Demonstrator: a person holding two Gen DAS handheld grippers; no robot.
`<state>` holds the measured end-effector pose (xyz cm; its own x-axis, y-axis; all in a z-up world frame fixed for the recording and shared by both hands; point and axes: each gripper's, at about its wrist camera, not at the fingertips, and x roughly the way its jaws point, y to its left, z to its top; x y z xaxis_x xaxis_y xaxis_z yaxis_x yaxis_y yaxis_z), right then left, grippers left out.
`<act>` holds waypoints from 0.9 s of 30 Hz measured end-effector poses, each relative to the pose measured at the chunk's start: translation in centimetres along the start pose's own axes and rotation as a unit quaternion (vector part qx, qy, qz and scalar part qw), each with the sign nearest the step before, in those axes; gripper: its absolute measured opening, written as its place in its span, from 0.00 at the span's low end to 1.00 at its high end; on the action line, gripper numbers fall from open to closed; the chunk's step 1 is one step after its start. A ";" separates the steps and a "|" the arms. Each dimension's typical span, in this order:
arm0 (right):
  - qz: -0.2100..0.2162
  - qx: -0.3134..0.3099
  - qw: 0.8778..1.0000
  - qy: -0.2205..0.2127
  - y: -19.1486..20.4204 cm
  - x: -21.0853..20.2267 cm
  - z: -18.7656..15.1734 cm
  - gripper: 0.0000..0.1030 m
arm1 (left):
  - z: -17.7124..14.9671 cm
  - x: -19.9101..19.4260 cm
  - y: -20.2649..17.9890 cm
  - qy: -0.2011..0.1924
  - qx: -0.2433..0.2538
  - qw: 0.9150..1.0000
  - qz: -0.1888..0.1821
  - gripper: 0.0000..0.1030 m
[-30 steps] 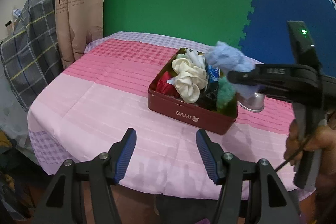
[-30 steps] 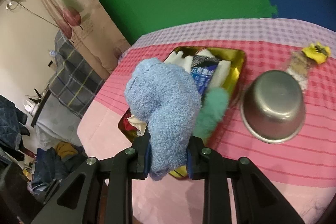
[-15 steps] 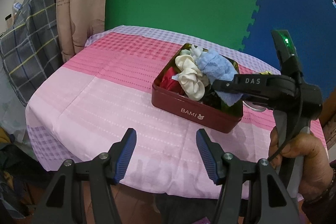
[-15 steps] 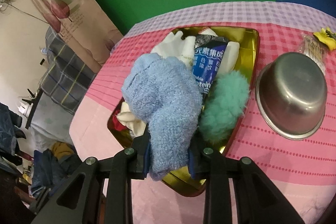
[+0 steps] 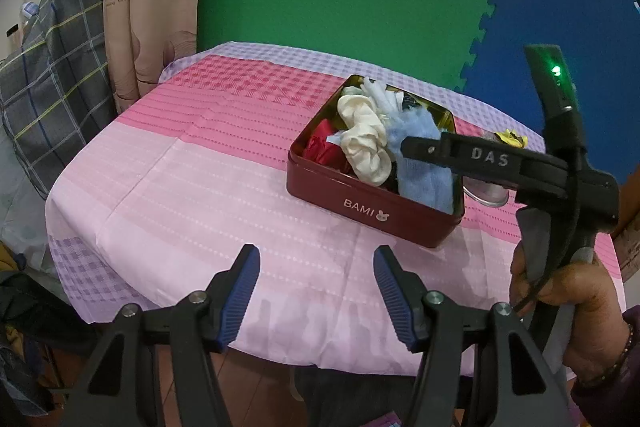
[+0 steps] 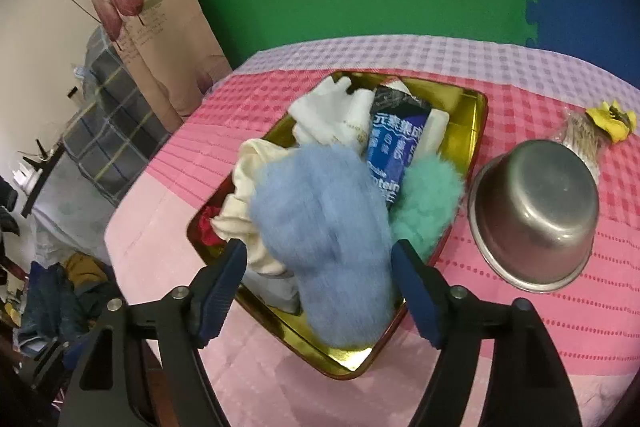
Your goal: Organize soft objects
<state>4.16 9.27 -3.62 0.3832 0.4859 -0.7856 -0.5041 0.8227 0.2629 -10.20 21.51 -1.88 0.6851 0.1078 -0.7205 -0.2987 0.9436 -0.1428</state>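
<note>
A dark red tin [image 5: 372,211] with a gold inside [image 6: 476,131] stands on the pink cloth. It holds a cream scrunchie [image 5: 366,151], a red cloth [image 5: 320,147], a white glove [image 6: 324,115], a blue packet [image 6: 394,143] and a green fluffy piece [image 6: 428,195]. A fuzzy light blue sock [image 6: 328,227] lies on top of them, blurred, between the jaws of my right gripper [image 6: 320,255]. Those jaws are opening and the pads stand clear of the sock. My left gripper [image 5: 316,255] hovers open and empty over the table's near edge.
A steel bowl [image 6: 536,211] sits right of the tin, with a yellow flower [image 6: 612,117] and a pale bundle behind it. A hand [image 5: 568,303] holds the right gripper's handle. Curtain and a plaid cloth [image 5: 52,75] hang at the left.
The right gripper's jaws have spread apart and let go of the blue sock, which has dropped onto the pile in the tin. The left gripper has stayed put.
</note>
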 end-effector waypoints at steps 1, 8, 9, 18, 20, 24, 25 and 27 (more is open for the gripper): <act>-0.001 0.000 1.000 -0.004 -0.1 -0.3 0.0 0.71 | 0.0 0.0 0.0 0.000 0.000 1.000 0.001 0.59; 0.016 0.010 0.999 -0.045 -1.8 -3.4 -0.5 0.71 | -0.2 0.4 0.0 0.003 0.002 1.000 0.001 0.59; 0.008 0.008 0.999 -0.051 -2.3 -3.9 -0.7 0.71 | -0.2 0.5 0.0 0.004 0.003 1.000 0.002 0.59; -0.151 0.005 0.987 -0.051 -12.4 -7.8 -4.4 0.72 | -0.5 0.8 0.0 0.008 0.005 1.000 0.006 0.59; -0.195 0.025 0.980 -0.046 -16.1 -8.8 -5.2 0.72 | -0.6 0.8 -0.2 0.009 0.007 1.000 0.008 0.59; -0.267 0.074 0.960 -0.036 -22.9 -10.9 -6.2 0.73 | -0.7 0.8 -0.8 0.008 0.017 1.000 0.013 0.59; -0.284 0.084 0.955 -0.031 -24.2 -11.3 -6.3 0.73 | -0.7 0.7 -0.9 0.008 0.018 1.000 0.014 0.59; -0.307 0.108 0.945 -0.023 -27.3 -12.1 -6.8 0.74 | -0.8 0.7 -1.2 0.008 0.023 1.000 0.017 0.59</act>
<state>8.04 -21.09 -5.09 0.5872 -0.0948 -0.8039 -0.0072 0.9925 -0.1222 -9.87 20.16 -2.78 0.6646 0.1363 -0.7347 -0.2906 0.9530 -0.0861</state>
